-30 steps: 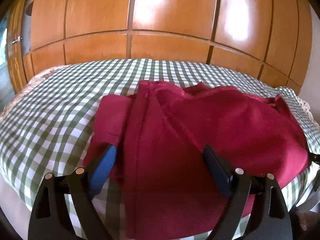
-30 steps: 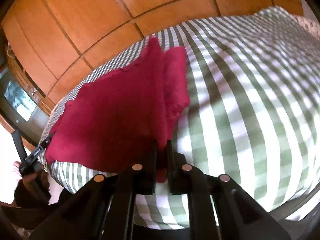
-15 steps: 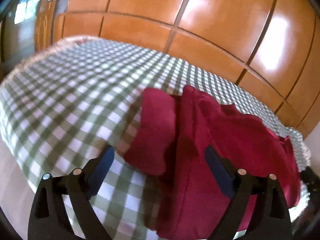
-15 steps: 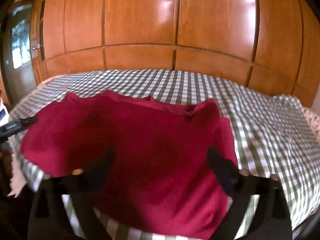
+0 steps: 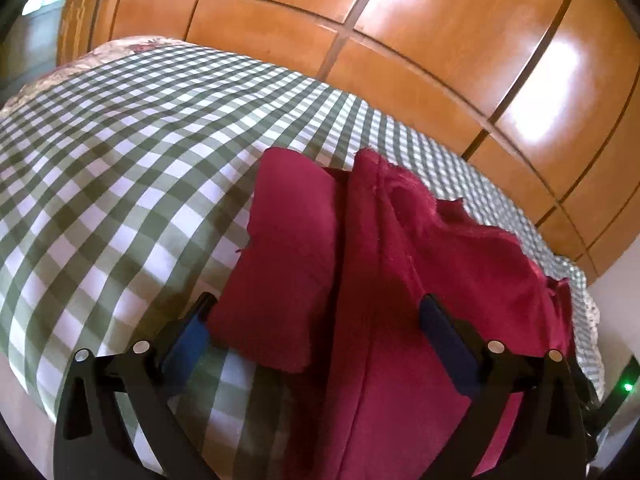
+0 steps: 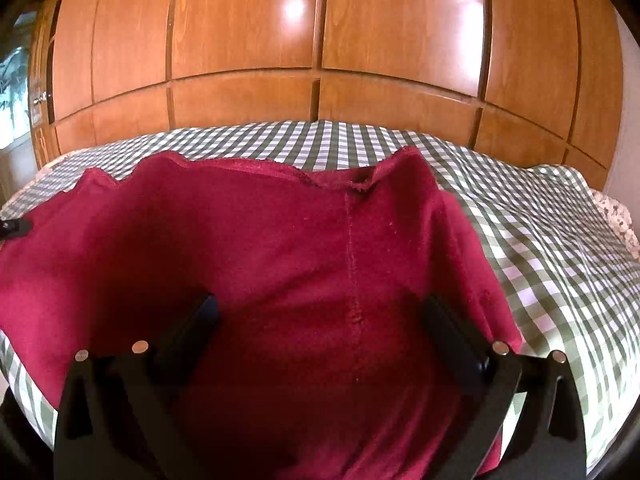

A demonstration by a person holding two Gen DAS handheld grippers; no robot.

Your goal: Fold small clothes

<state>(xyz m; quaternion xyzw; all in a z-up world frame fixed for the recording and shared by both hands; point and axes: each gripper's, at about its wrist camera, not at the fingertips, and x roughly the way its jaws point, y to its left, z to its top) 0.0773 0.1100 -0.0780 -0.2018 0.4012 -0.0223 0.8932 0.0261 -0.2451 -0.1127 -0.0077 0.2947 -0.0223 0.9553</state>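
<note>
A dark red garment (image 5: 404,264) lies partly folded on the green-and-white checked bed cover (image 5: 120,168), one flap (image 5: 280,256) sticking out to the left. My left gripper (image 5: 316,308) hovers over its near left part, its jaws still opening, and the pads press on nothing. In the right wrist view the red garment (image 6: 312,240) spreads wide, a seam running down its middle. My right gripper (image 6: 320,306) stands above its near edge with jaws opening wide, and the cloth lies below them without being pinched.
A wooden panelled wardrobe (image 6: 320,40) rises right behind the bed. The checked cover (image 6: 540,240) stretches bare to the right of the garment. A black tip of the other gripper (image 6: 16,229) shows at the garment's far left edge.
My right gripper let go of the garment's edge, opened wide and swung round to face across the cloth. The left gripper rolled and shifted towards the garment's left flap.
</note>
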